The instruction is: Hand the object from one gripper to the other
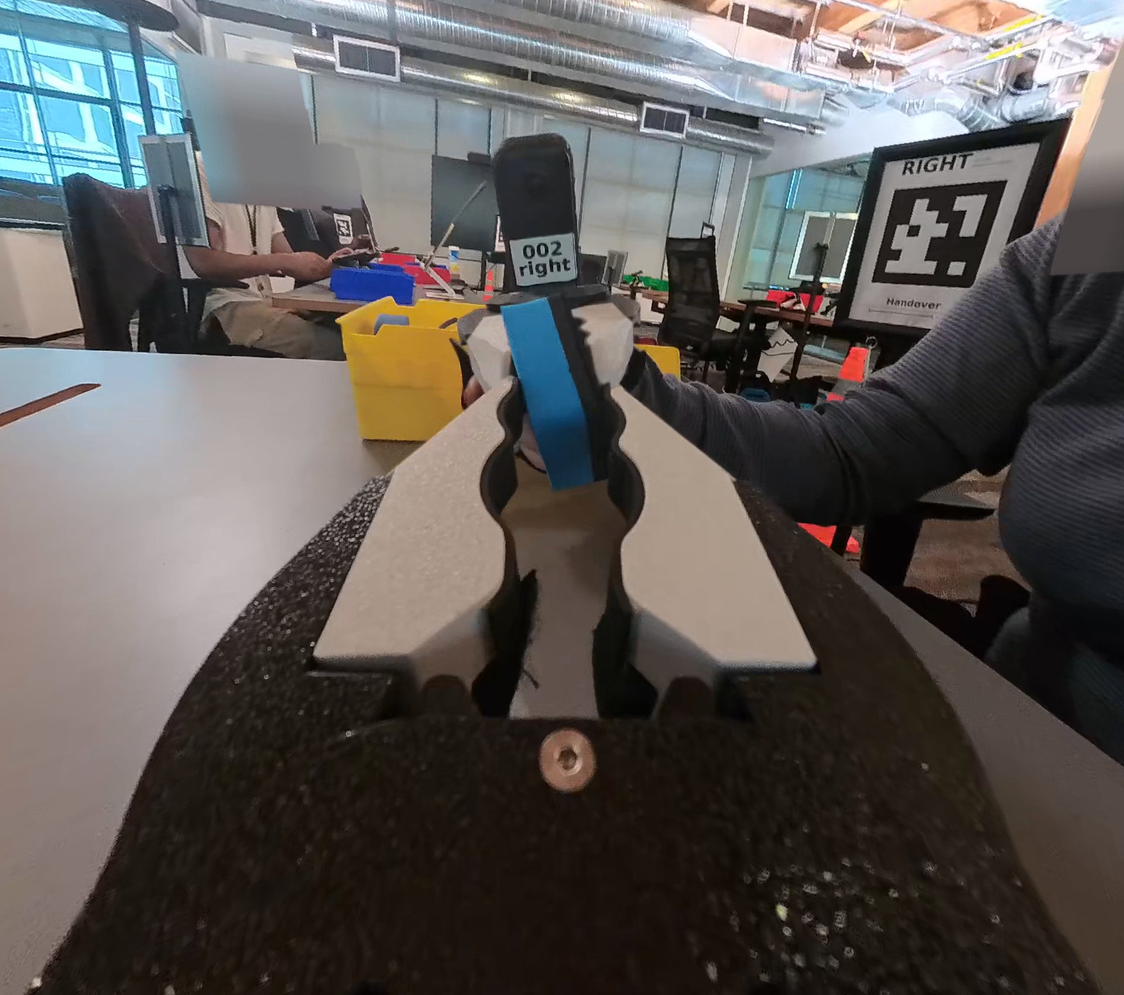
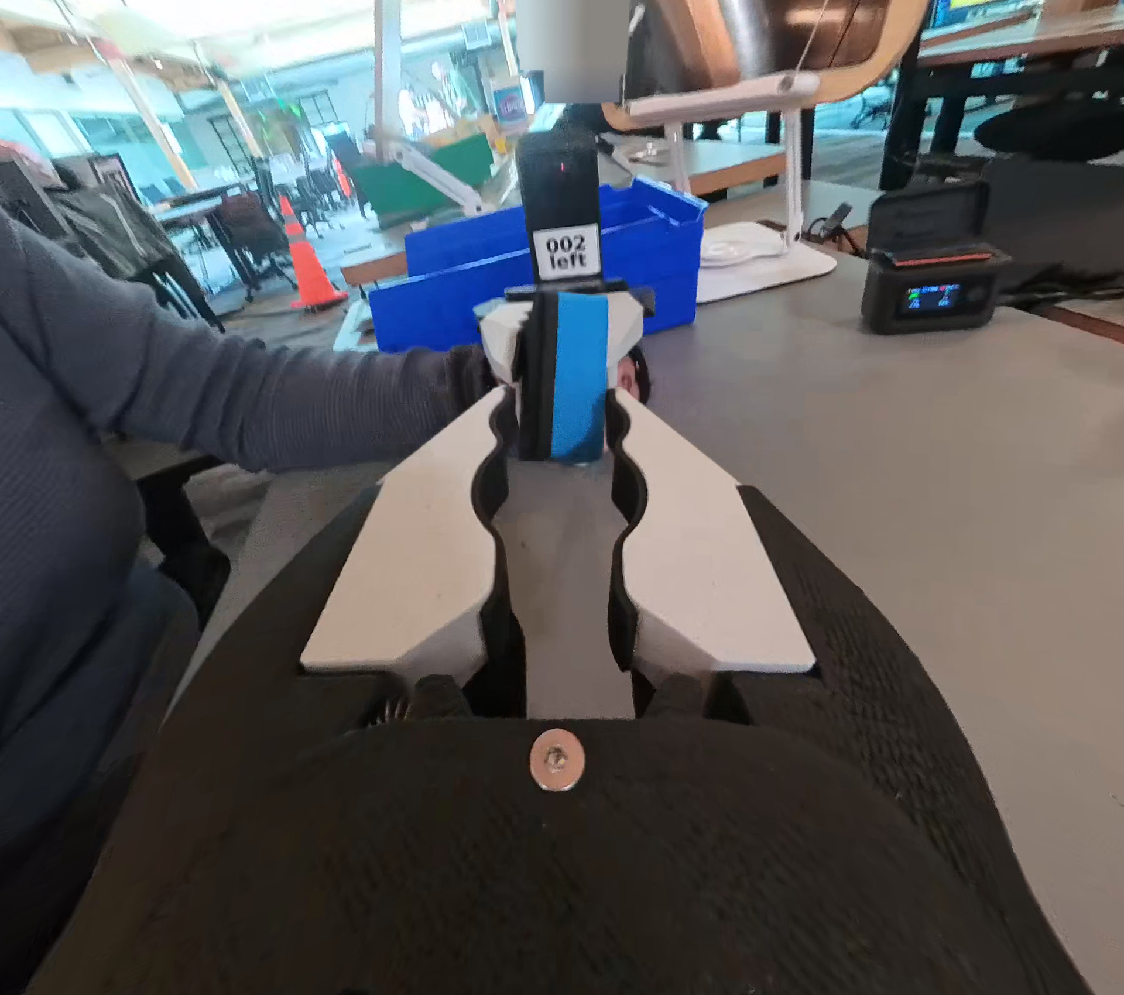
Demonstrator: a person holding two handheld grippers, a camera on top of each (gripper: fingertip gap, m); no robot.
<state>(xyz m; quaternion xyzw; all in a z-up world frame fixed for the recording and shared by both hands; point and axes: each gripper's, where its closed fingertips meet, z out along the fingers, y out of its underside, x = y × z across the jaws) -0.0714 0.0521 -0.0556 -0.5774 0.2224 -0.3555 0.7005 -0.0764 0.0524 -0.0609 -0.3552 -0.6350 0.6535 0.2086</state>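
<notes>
— Blue on one face, black on the other: what is the item at centre?

— A foam block (image 1: 556,394), held upright in the air above the grey table (image 1: 152,479), between my two claws, which meet tip to tip.

— State of your left gripper (image 1: 559,400)?

— Narrowed onto the block: both dark pads meet its lower sides, and the block sits slightly tilted between them. How hard it grips cannot be judged.

— And the right gripper (image 2: 559,406)?

— Likewise pinching the block. In its own view the pads touch the black edge on one side and the blue on the other. My sleeve (image 1: 851,406) reaches in behind it.

— Background, left wrist view?

— A yellow bin (image 1: 401,376) on the table, beyond the block.

— Background, right wrist view?

— A blue bin (image 2: 657,248) behind the left gripper and an orange cone (image 2: 307,266) on the floor.
</notes>
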